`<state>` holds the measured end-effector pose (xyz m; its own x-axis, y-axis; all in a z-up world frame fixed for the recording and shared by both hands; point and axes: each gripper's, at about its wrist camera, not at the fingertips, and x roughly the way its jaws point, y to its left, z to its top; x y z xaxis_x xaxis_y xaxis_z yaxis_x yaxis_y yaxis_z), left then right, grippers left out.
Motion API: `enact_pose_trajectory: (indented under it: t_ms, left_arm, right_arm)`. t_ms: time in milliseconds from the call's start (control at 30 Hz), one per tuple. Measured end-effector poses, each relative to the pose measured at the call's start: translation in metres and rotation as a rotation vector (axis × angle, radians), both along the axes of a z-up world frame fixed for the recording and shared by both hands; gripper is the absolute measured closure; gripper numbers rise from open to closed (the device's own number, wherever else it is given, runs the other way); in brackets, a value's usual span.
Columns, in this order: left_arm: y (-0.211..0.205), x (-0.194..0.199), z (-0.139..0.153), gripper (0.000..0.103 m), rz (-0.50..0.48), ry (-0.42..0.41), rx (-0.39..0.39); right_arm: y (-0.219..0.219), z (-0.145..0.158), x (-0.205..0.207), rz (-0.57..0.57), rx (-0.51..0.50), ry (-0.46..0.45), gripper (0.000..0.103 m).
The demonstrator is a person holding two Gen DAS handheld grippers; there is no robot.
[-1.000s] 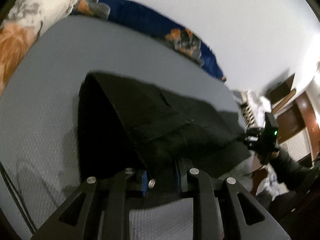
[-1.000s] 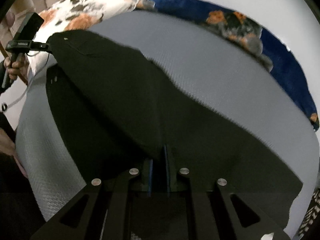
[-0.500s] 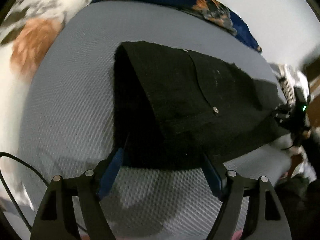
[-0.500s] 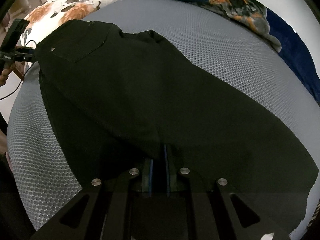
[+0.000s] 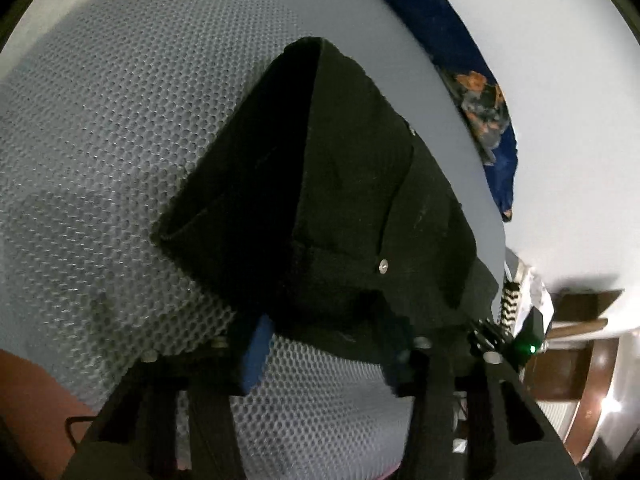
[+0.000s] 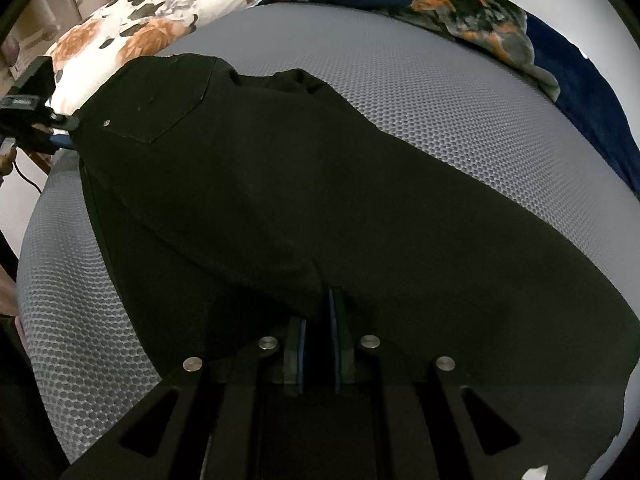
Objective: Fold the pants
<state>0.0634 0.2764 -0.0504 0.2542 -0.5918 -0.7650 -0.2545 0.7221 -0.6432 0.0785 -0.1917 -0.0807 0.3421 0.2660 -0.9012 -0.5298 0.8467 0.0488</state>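
Black pants [image 6: 320, 184] lie folded lengthwise on a grey mesh mattress [image 6: 460, 92]. A back pocket with a metal rivet [image 6: 106, 123] faces up at the waist end. My right gripper [image 6: 318, 320] is shut on the pants' fabric near the leg end. In the left wrist view the waist end of the pants [image 5: 360, 200] lies flat. My left gripper [image 5: 324, 348] is open, its jaws wide apart on either side of the waist edge. The left gripper also shows in the right wrist view [image 6: 60, 136] at the waist corner.
A floral pillow [image 6: 152, 24] lies at the bed's head. A blue floral blanket [image 6: 520, 40] runs along the far side by a white wall [image 5: 540, 80]. The mattress edge and wooden furniture [image 5: 576, 344] are at right in the left wrist view.
My left gripper opened and let go of the waist, which now rests on the mattress. The pants were lowered from a lifted drape to lying flat. My right gripper stayed shut.
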Motion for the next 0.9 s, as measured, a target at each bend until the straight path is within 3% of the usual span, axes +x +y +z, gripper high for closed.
enact_pose_trajectory:
  t_ms: [67, 133, 333, 433, 633, 733, 900]
  left_arm:
    - [-0.007, 0.004, 0.004, 0.076, 0.008, -0.011, 0.008]
    - [-0.011, 0.011, 0.012, 0.081, -0.001, -0.035, 0.021]
    - [-0.010, 0.033, 0.047, 0.083, -0.053, -0.148, 0.073]
    - [-0.010, 0.042, 0.049, 0.083, -0.119, -0.173, 0.142]
    - [0.002, 0.044, 0.007, 0.083, -0.158, -0.067, 0.211]
    - [0.007, 0.039, 0.009, 0.083, -0.157, -0.083, 0.197]
    - [0.014, 0.025, 0.012, 0.082, -0.197, -0.101, 0.244]
  right_arm:
    - [0.001, 0.000, 0.000, -0.003, 0.000, -0.003, 0.094]
    - [0.001, 0.002, -0.001, -0.006, -0.002, -0.006, 0.094]
    - [0.004, 0.027, -0.010, -0.037, 0.002, -0.040, 0.094]
    - [0.009, 0.042, -0.021, -0.021, 0.009, -0.052, 0.094]
    - [0.029, 0.026, -0.042, 0.044, 0.008, 0.024, 0.095]
    - [0.035, 0.014, -0.046, 0.053, -0.012, 0.055, 0.095]
    - [0.032, 0.016, -0.047, 0.046, 0.014, 0.081, 0.094]
